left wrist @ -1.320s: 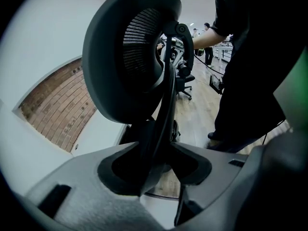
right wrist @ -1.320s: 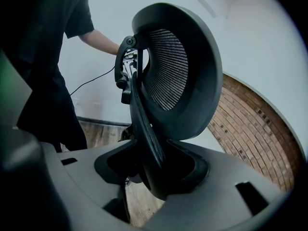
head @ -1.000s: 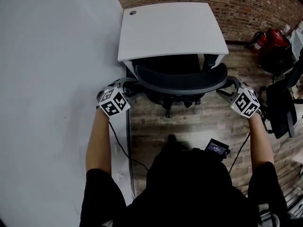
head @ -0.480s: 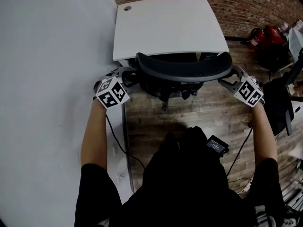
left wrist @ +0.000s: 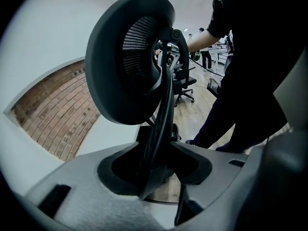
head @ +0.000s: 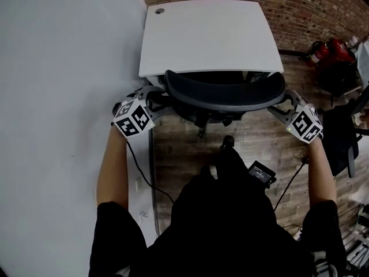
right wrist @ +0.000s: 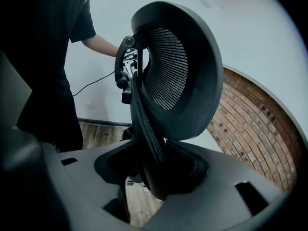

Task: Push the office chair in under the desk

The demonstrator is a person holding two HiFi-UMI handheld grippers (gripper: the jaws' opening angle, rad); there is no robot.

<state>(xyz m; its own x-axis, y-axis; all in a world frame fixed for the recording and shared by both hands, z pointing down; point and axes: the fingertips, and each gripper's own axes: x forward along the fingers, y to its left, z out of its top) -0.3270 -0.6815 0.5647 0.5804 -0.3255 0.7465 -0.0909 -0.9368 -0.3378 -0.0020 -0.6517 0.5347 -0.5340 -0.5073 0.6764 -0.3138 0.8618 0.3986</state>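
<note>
The black mesh-backed office chair [head: 225, 94] stands at the white desk [head: 207, 33], its seat mostly hidden under the desktop and its curved backrest close to the desk's near edge. My left gripper [head: 158, 100] is shut on the backrest's left end, and my right gripper [head: 281, 105] is shut on its right end. In the left gripper view the backrest's rim [left wrist: 161, 109] runs down between the jaws of the left gripper [left wrist: 161, 162]. The right gripper view shows the same rim [right wrist: 144, 114] wedged in the right gripper [right wrist: 151, 170].
A white wall [head: 63, 97] runs close along the desk's left side. A brick wall [head: 311, 10] stands behind the desk. Red extinguishers [head: 328, 51] and another dark chair [head: 343, 131] stand at the right. A cable [head: 144, 178] trails over the wooden floor.
The chair has rolled toward the desk, its seat farther under the desktop. Both grippers moved forward with the backrest, and the person has stepped up behind it.
</note>
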